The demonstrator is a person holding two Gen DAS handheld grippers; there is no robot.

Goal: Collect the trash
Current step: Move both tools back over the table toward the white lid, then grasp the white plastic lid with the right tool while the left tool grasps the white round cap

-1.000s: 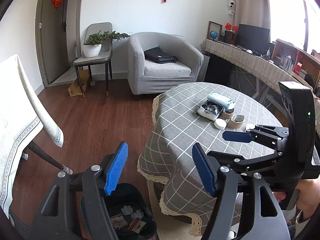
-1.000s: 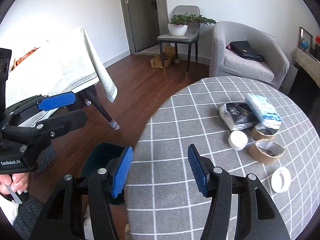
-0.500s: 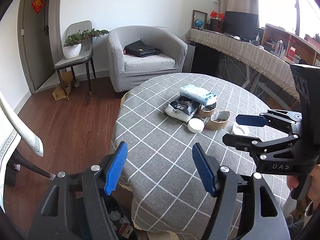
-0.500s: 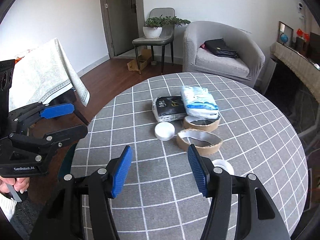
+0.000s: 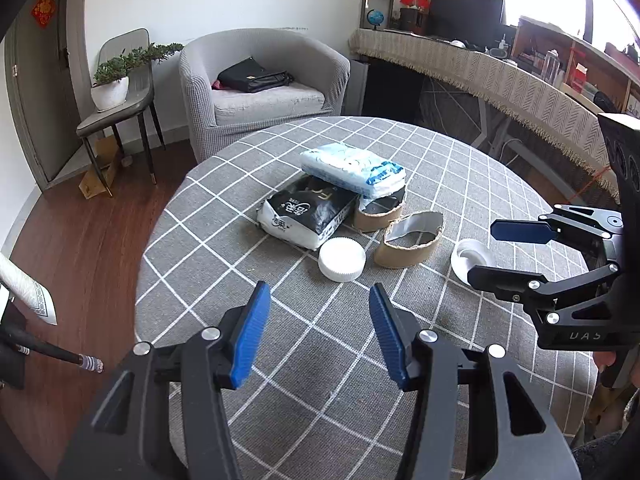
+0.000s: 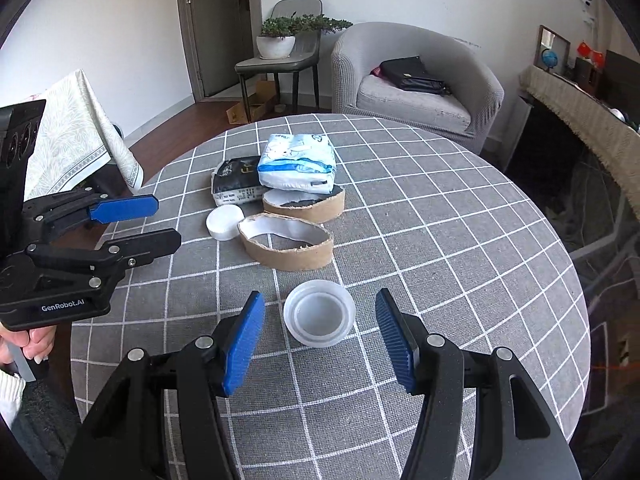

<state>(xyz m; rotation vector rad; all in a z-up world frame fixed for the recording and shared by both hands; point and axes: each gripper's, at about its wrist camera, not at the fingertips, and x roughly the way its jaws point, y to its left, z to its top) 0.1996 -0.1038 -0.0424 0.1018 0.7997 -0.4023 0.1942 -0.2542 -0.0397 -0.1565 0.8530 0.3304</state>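
Hovering: both grippers hang over the round table (image 5: 280,360) with its grey checked cloth, pointing down at the clutter.
Left gripper (image 5: 318,334): jaws closing, nothing between the blue pads, only cloth below them.
Right gripper (image 6: 320,338): jaws partly apart and holding nothing; the pads flank the translucent lid without touching it.
Translucent lid (image 6: 319,313): lies open side up on the cloth, between the right gripper's fingertips.
White cap (image 5: 342,259): just ahead of the left gripper's tips, apart from them.
Near cardboard ring (image 6: 286,246): beyond the translucent lid, ahead of the right gripper and slightly left.
Far cardboard ring (image 6: 306,205): behind the near one, partly under the blue-and-white tissue pack (image 6: 298,162).
Black tissue pack (image 5: 308,210): farther ahead of the left gripper, past the white cap, with the blue-and-white pack leaning on it.
Person's hand (image 6: 34,340): grips the left gripper's handle.
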